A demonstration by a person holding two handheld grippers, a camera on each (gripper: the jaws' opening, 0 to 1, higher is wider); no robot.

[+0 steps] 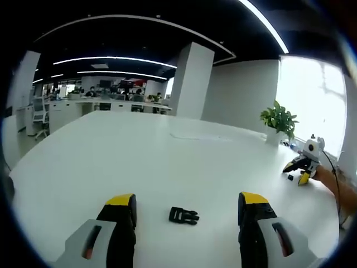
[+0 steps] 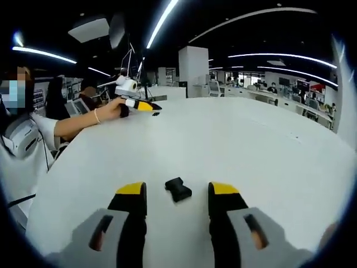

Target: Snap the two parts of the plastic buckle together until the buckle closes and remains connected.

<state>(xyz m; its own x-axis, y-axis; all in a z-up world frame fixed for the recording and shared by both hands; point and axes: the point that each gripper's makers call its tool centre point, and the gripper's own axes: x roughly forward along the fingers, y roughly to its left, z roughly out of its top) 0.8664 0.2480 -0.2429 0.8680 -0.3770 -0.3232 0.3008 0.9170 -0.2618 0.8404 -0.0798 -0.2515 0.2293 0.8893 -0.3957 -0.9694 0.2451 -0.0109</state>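
Left claw (image 1: 187, 207) released, straddling pronged buckle half (image 1: 183, 215); right claw (image 2: 177, 196) released around socket half (image 2: 178, 189). Halves apart on table (image 1: 139, 151); grasping, joining outstanding.

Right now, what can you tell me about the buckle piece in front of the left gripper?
The buckle piece is small, black and looks like moulded plastic, with prongs pointing to the view's right. It lies flat on the white table, on its own, unjoined. It sits just ahead of the left gripper, between the lines of its open yellow-tipped jaws, and neither jaw touches it. Finer detail is too small to tell.
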